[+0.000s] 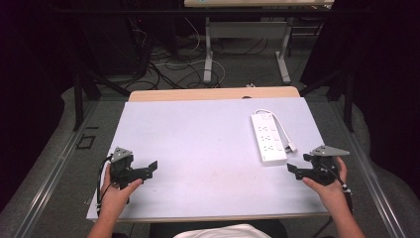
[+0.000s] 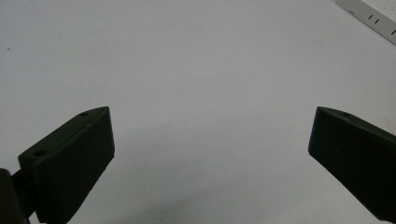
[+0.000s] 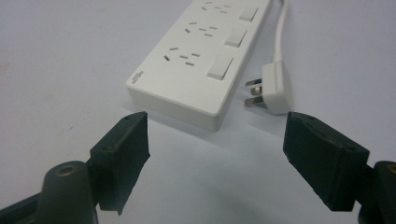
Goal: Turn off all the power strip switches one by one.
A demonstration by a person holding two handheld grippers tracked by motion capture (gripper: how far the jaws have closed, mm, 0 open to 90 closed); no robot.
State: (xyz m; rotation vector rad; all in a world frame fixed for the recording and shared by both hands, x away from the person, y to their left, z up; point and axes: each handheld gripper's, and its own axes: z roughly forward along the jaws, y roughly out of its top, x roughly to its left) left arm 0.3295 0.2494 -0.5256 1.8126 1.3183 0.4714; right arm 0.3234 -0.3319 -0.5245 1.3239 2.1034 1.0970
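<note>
A white power strip lies on the right part of the white table top, its three sockets and switches facing up. Its white cable loops round its far end and comes back to a white plug lying flat beside its near right corner. My right gripper is held open just short of the strip's near end, nothing between its jaws. Over at the table's left front, my left gripper is open above bare table, with a corner of the strip far off.
The table's front edge runs just behind both hands. Beyond the far edge stand the metal legs of another desk among loose floor cables. Dark curtains close in both sides.
</note>
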